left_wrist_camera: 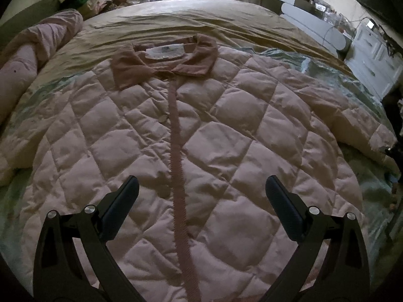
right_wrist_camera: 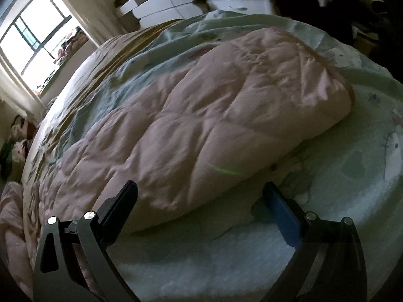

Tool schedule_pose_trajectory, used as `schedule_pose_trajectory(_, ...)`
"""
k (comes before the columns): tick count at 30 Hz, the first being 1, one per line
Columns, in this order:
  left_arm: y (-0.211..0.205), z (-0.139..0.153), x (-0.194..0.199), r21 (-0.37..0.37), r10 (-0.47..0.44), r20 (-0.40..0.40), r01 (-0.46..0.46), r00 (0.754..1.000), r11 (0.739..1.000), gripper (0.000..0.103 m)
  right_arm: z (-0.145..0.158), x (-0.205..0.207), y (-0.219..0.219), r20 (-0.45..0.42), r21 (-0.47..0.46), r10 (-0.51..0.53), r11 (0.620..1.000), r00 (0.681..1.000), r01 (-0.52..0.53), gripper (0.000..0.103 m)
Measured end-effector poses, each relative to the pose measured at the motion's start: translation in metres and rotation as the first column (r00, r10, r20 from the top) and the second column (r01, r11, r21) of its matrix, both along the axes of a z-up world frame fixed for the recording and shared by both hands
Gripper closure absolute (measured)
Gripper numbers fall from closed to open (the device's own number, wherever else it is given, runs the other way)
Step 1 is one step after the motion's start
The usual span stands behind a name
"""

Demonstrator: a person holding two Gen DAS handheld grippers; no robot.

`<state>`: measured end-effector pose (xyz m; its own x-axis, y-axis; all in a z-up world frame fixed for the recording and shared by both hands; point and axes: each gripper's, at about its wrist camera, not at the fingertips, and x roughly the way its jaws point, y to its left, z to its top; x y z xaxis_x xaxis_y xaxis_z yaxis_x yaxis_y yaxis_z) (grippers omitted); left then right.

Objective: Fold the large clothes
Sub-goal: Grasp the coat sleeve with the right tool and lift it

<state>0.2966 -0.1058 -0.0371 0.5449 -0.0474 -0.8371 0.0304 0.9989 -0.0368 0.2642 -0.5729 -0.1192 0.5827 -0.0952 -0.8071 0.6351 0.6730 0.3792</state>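
Observation:
A pale pink quilted jacket [left_wrist_camera: 226, 136] lies spread flat, front up, on the bed. Its darker pink collar [left_wrist_camera: 163, 63] points away from me and a darker placket [left_wrist_camera: 176, 151] runs down its middle. My left gripper [left_wrist_camera: 201, 188] hovers open over the lower part of the jacket, one finger on each side of the placket, holding nothing. In the right wrist view a sleeve of the jacket [right_wrist_camera: 214, 115] stretches out over the pale green sheet [right_wrist_camera: 327, 188]. My right gripper [right_wrist_camera: 199, 193] is open just short of the sleeve's near edge, with nothing between its fingers.
A rolled pink quilt [left_wrist_camera: 32, 50] lies along the bed's left side. An olive-tan sheet [left_wrist_camera: 176, 22] covers the far half of the bed. White drawers [left_wrist_camera: 375, 58] and a white bench [left_wrist_camera: 309, 25] stand to the right. A window [right_wrist_camera: 32, 32] lights the far wall.

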Motion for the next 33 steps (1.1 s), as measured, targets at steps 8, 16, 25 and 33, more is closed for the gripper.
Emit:
schedule_pose_trajectory(8, 0.013, 0.013, -0.005, 0.004, 0.020, 0.003, -0.020, 1.000, 1.000, 0.009, -0.006, 0.016, -0.037, 0.020, -0.002, -0.084, 0.996, 0.996, 0.084, 0.034)
schedule_pose_trajectory(16, 0.041, 0.038, -0.011, -0.043, 0.061, 0.031, -0.060, 0.998, 0.997, 0.009, 0.045, 0.028, -0.050, 0.128, -0.029, -0.030, 0.999, 0.991, 0.034, 0.081)
schedule_pose_trajectory(25, 0.080, 0.062, -0.011, -0.144, 0.111, 0.053, -0.103, 0.992, 0.984, 0.009, 0.140, 0.035, 0.008, 0.282, -0.203, 0.175, 0.972, 0.943, -0.120, 0.086)
schedule_pose_trajectory(33, 0.122, 0.085, -0.013, -0.150, 0.182, 0.094, -0.167, 0.979, 0.975, 0.009, 0.205, 0.046, 0.078, 0.370, -0.281, 0.335, 0.929, 0.867, -0.239, 0.087)
